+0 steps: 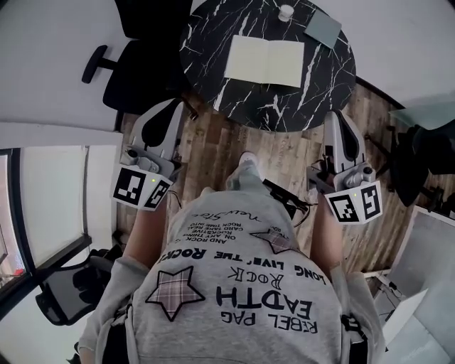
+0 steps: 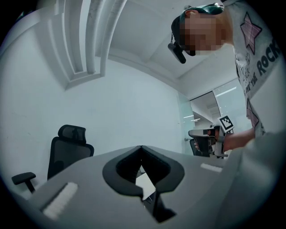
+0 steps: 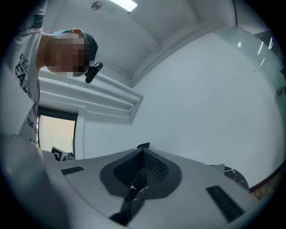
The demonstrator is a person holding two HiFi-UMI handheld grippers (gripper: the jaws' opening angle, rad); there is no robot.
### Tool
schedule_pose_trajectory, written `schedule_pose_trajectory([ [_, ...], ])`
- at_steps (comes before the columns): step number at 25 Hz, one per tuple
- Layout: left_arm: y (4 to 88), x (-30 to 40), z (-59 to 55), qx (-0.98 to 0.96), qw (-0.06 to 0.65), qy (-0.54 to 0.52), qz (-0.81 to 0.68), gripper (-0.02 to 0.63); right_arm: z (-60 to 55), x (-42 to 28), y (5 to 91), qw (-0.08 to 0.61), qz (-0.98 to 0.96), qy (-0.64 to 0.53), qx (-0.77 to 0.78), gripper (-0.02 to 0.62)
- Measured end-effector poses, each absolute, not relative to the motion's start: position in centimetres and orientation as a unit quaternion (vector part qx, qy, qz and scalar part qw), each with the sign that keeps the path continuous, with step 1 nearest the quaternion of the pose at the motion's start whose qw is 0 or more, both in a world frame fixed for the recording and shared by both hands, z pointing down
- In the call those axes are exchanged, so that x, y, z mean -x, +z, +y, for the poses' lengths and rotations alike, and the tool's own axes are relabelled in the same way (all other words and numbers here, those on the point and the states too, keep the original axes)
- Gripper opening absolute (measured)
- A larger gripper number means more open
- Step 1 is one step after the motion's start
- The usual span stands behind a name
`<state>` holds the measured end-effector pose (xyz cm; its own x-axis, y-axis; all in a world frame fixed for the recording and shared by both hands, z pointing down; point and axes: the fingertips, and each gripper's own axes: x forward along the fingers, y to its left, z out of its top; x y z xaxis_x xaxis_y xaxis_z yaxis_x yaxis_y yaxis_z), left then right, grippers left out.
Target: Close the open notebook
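The open notebook (image 1: 264, 61) lies flat with cream pages up on the round black marble table (image 1: 313, 92) in the head view, well ahead of both grippers. My left gripper (image 1: 175, 105) hangs short of the table's near-left edge, jaws together and empty. My right gripper (image 1: 334, 114) sits just off the near-right edge, also shut with nothing held. In the left gripper view the left gripper (image 2: 141, 147) has its tips meeting, and a sliver of the notebook (image 2: 145, 181) shows through the gap below them. The right gripper (image 3: 143, 146) has its tips touching in its own view.
A white cup (image 1: 286, 12) and a grey-blue closed book (image 1: 323, 28) rest on the table's far side. A black office chair (image 1: 131, 71) stands left of the table, another chair (image 1: 64, 291) at lower left. Dark furniture (image 1: 419, 163) stands on the wooden floor at right.
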<state>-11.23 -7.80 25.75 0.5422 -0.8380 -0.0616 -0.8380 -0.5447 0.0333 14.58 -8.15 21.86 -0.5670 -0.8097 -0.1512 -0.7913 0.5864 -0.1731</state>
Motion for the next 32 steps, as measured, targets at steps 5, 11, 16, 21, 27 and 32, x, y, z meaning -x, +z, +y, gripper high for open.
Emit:
schedule_pose_trajectory([
  [5, 25.8, 9.7, -11.9, 0.869, -0.006, 0.041, 0.494, 0.008, -12.3, -16.6, 22.3, 0.104, 0.891, -0.053, 0.439, 0.012],
  [11, 25.5, 7.5, -15.7, 0.857, -0.003, 0.050, 0.513, 0.008, -17.0, -18.9, 23.4, 0.104, 0.900, -0.069, 0.417, 0.011],
  [16, 25.9, 6.0, -17.1, 0.854, -0.004, 0.032, 0.519, 0.008, -19.5, -18.9, 24.0, 0.113, 0.907, -0.093, 0.396, 0.011],
  [21, 26.0, 6.1, -18.1, 0.850, -0.008, 0.030, 0.525, 0.008, -20.6, -19.9, 24.2, 0.105, 0.904, -0.087, 0.404, 0.012],
  [27, 26.4, 6.1, -18.6, 0.853, -0.006, 0.024, 0.522, 0.008, -21.0, -21.4, 24.4, 0.098, 0.894, -0.080, 0.431, 0.011],
  [32, 26.4, 6.4, -19.5, 0.861, -0.014, 0.023, 0.507, 0.008, -20.7, -20.9, 24.1, 0.116, 0.891, -0.080, 0.431, 0.012],
])
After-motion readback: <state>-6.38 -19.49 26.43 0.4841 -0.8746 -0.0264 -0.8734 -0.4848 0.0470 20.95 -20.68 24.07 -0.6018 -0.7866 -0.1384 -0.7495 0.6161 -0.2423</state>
